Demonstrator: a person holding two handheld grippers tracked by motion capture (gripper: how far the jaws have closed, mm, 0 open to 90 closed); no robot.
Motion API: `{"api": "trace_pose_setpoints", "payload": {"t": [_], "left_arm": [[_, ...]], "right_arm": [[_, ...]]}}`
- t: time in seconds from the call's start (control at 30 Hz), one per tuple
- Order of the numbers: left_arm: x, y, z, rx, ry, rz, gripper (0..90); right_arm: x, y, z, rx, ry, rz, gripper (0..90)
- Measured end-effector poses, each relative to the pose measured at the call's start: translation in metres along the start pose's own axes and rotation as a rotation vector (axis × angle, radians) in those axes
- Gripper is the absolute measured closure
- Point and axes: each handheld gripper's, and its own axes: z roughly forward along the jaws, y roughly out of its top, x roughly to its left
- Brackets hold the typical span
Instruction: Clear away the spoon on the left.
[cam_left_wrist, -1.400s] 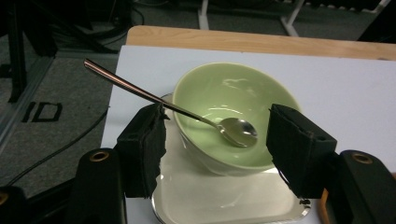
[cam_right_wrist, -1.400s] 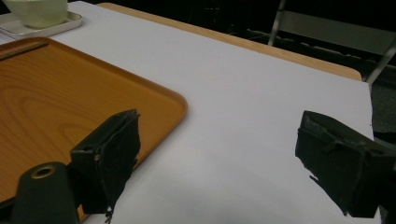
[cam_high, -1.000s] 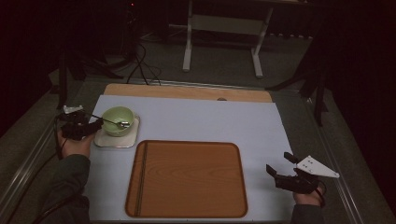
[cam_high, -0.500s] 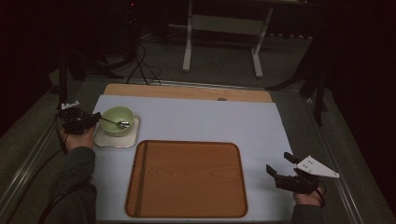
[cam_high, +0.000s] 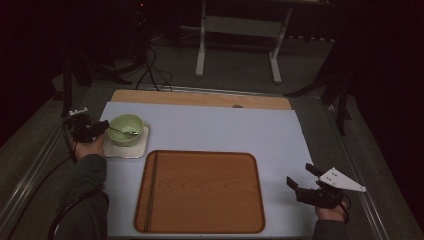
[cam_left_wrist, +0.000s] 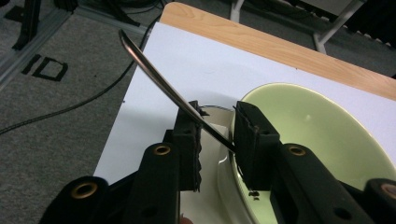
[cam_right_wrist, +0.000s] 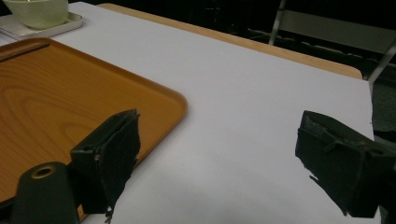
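Left gripper view puts the left gripper at lower centre. Its jaws have just been closing and stand narrow around the thin handle of a spoon; whether both pads press it cannot be told. The handle slants to the upper left, and its other end dips into a pale green bowl on a white square plate. At the high view's lower right, the right gripper hovers spread wide, empty, beside a bare wooden tray.
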Motion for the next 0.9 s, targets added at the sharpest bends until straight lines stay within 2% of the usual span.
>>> {"api": "trace_pose_setpoints", "payload": {"t": [0.07,0.17,0.4,0.63,0.9], "left_arm": [[0.0,0.001,-0.004,-0.015,-0.005,0.006,74.8],[-0.006,0.008,-0.014,-0.048,-0.02,0.04,79.6],[-0.026,0.017,-0.025,-0.088,-0.052,0.137,86.8],[-0.048,0.019,-0.026,-0.09,-0.097,0.227,89.3],[-0.059,0.022,-0.035,-0.104,-0.101,0.29,89.5]], "right_arm": [[0.0,0.0,0.0,0.002,-0.001,-0.001,13.6],[0.001,0.0,0.001,0.006,0.001,-0.003,13.6],[0.001,0.001,0.001,0.005,0.001,-0.006,13.7],[0.001,0.001,0.0,0.002,-0.001,-0.003,13.6],[0.001,0.0,0.0,0.0,-0.002,-0.004,13.7]]}}
